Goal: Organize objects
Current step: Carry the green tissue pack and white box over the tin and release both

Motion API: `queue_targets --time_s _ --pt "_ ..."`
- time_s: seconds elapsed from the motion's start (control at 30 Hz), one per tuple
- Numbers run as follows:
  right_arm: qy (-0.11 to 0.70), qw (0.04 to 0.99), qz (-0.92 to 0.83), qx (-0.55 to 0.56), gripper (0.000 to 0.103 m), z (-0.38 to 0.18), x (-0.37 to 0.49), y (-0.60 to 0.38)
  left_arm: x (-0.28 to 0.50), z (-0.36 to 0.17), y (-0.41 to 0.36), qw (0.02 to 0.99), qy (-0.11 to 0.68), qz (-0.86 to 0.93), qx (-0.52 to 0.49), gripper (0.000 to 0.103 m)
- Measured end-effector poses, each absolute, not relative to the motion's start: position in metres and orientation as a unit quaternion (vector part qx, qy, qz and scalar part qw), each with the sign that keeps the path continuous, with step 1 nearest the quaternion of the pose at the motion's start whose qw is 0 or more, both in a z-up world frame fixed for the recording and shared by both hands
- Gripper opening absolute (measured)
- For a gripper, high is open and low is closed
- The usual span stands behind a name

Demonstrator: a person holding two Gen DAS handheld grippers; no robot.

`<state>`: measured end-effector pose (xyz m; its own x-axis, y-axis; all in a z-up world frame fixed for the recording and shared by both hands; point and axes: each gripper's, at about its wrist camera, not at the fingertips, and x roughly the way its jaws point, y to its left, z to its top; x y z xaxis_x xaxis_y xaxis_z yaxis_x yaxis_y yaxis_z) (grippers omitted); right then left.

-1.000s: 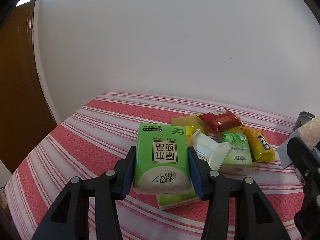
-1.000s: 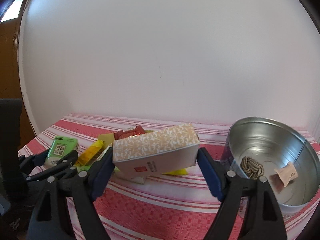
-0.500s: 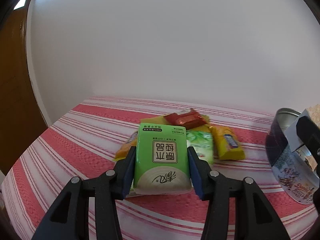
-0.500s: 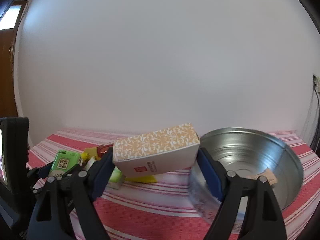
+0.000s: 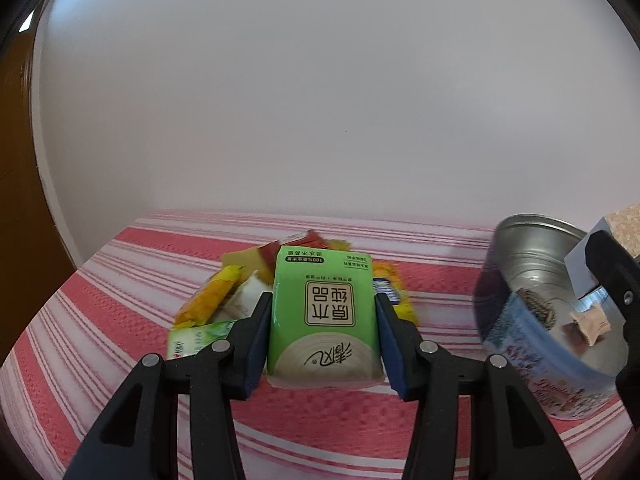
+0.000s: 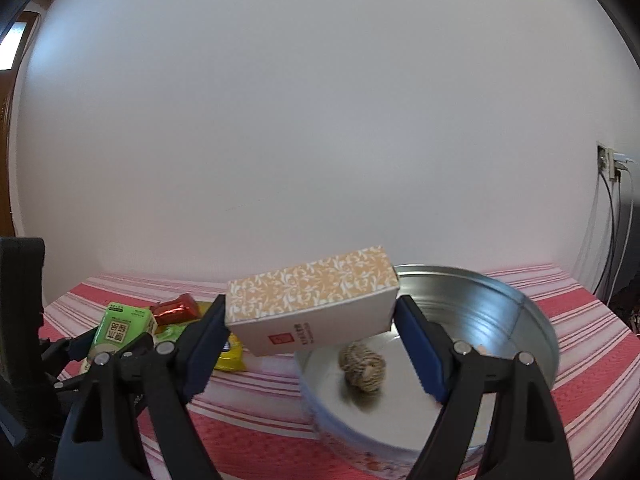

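My left gripper point(image 5: 323, 334) is shut on a green tissue pack point(image 5: 324, 316), held above the striped cloth in front of a pile of snack packets point(image 5: 216, 304). My right gripper point(image 6: 310, 338) is shut on an orange-patterned white box point(image 6: 312, 300), carried tilted over the near rim of a round metal tin point(image 6: 520, 320). Inside the tin lie a ball of twine point(image 6: 362, 364) and a small beige wrapped piece point(image 5: 592, 320). From the right wrist view the green tissue pack point(image 6: 118, 328) and left gripper point(image 6: 112, 340) show at the lower left. The tin point(image 5: 532, 344) stands to the right of the left gripper.
A red-and-white striped cloth point(image 5: 100, 320) covers the table, which meets a white wall point(image 5: 320, 100). A brown door point(image 5: 16, 160) is at the far left. Red point(image 6: 176, 310), yellow point(image 6: 230, 354) and green packets lie left of the tin. Cables point(image 6: 612, 220) hang at the wall on the right.
Both grippers have travelled rightward with their loads. The tin now fills more of each view, and the orange-patterned box has come over its rim. The snack pile has slid left behind the green pack.
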<state>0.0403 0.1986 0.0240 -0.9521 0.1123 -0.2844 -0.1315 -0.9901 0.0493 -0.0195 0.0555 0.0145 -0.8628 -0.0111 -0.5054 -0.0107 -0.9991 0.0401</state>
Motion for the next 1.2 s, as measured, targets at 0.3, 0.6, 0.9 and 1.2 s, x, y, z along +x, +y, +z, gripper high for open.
queue_targets --time_s 0.3,0.6,0.9,1.2 --pt "0.04 0.084 0.987 -0.133 0.083 0.027 0.048 0.227 -0.015 0.019 0.087 -0.025 -0.03 -0.967 0.252 0.051" --pt "0.053 0.11 0.984 -0.126 0.083 0.027 0.057 0.265 -0.012 0.023 0.115 -0.046 -0.037 -0.968 0.244 0.051" --pt "0.05 0.14 0.98 -0.13 0.083 0.029 0.056 0.293 -0.009 0.027 0.149 -0.073 -0.045 -0.968 0.236 0.051" --pt "0.049 0.182 0.972 -0.14 0.083 0.025 0.058 0.33 -0.01 0.026 0.192 -0.116 -0.049 -0.963 0.238 0.051"
